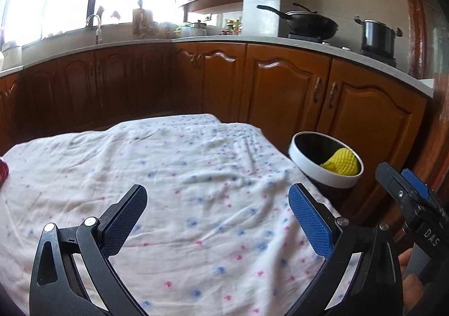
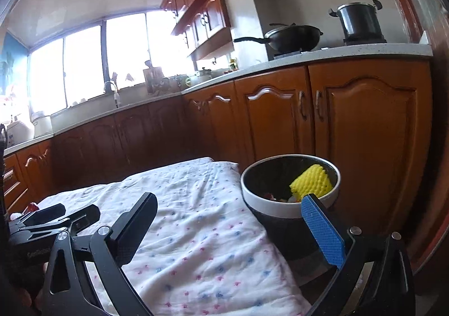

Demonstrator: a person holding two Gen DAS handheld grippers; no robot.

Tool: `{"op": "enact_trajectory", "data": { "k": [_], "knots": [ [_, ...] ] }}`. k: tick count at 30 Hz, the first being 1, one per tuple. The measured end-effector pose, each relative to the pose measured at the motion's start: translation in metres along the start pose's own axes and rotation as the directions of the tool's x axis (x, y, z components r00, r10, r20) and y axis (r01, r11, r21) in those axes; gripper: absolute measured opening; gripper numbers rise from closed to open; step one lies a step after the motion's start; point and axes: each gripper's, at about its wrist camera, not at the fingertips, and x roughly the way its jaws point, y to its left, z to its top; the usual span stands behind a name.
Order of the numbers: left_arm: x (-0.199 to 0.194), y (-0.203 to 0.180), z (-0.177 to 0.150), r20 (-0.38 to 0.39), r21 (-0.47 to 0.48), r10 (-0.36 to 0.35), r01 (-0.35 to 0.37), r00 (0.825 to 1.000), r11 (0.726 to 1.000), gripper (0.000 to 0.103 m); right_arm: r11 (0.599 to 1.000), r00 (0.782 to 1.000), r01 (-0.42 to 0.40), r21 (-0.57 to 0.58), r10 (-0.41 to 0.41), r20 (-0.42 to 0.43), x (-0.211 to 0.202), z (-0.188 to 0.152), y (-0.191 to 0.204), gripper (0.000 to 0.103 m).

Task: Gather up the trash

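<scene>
Nearest: left hand-held gripper [image 1: 217,220] spread wide, nothing between the pads, hovering over the spotted cloth [image 1: 174,175] that covers the tabletop. Right hand-held gripper [image 2: 228,227] also spread wide and empty, its blue pad [image 2: 322,231] in line with the bin rim. Both empty, so likely between pickups.

Just past the cloth's right edge: the trash bin [image 2: 280,210], black with a white rim, set beside the tabletop and lower, probably so trash drops in with a short reach. Yellow foam net [image 2: 311,182] lies inside against the far wall, with small reddish scraps [image 2: 270,196] beside it.

Far left on the cloth: a red item [image 1: 3,171] at the edge, mostly cut off, possibly trash left to collect; can't tell what.

Far: wooden kitchen cabinets [image 1: 280,91].
</scene>
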Motion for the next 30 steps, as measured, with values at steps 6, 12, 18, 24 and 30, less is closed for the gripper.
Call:
{"op": "enact_trajectory", "data": {
  "k": [6,12,18,24,30],
  "knots": [
    [-0.006,0.008,-0.008,0.040,-0.002,0.051,-0.051,0.998,0.999,0.103,0.999,0.999,-0.025,-0.034,0.026,0.023,-0.002,-0.005,0.010,0.103],
    [-0.010,0.016,-0.011,0.054,-0.009,0.085,-0.084,0.995,0.996,0.103,0.998,0.999,-0.049,-0.033,0.049,0.011,0.002,-0.009,0.013,0.103],
    [-0.011,0.016,-0.015,0.053,0.001,0.098,-0.098,0.994,0.995,0.103,0.998,0.999,-0.047,-0.040,0.048,0.010,0.002,-0.009,0.015,0.103],
    [-0.011,0.014,-0.015,0.052,0.008,0.110,-0.111,0.993,0.994,0.103,0.998,0.999,-0.050,-0.039,0.050,0.007,0.002,-0.010,0.015,0.103],
    [-0.010,0.014,-0.016,0.051,0.009,0.120,-0.120,0.991,0.993,0.103,0.998,0.999,-0.049,-0.043,0.050,0.010,0.001,-0.010,0.016,0.103]
  ]
}}
